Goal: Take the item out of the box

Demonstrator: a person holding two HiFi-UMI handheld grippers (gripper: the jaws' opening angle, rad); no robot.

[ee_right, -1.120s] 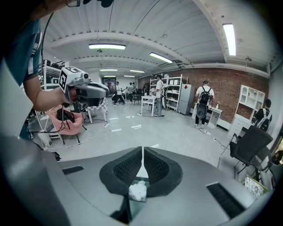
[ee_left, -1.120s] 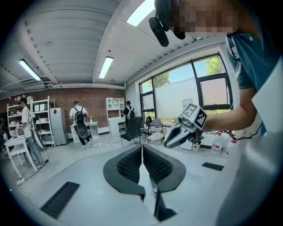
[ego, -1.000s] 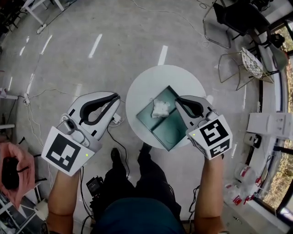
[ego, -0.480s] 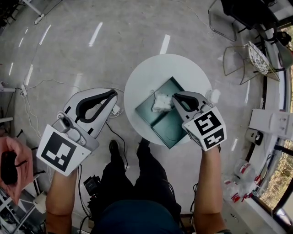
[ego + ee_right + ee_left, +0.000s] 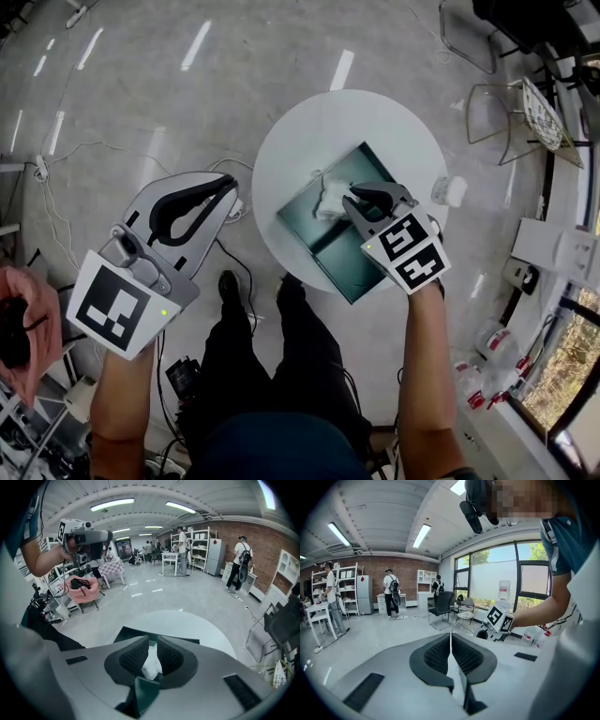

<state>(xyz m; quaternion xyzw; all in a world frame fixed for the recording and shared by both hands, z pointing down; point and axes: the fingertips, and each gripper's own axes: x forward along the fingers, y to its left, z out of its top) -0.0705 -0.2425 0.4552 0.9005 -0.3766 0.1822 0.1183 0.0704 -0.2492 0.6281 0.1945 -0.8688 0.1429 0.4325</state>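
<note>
Over the round surface [image 5: 309,131], the right claw [image 5: 349,200] hangs clenched beside the white item [image 5: 328,201], which lies in the green box [image 5: 342,258]; approach step, by my reading; next: open, straddle it, grip, lift; left claw [image 5: 232,187] clenched, idle.

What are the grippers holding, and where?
The right gripper pinches the white crumpled wad by its near edge; the left gripper holds nothing.

Glossy dark-green box [image 5: 352,261]; crumpled, seemingly paper item [image 5: 330,200].
</note>
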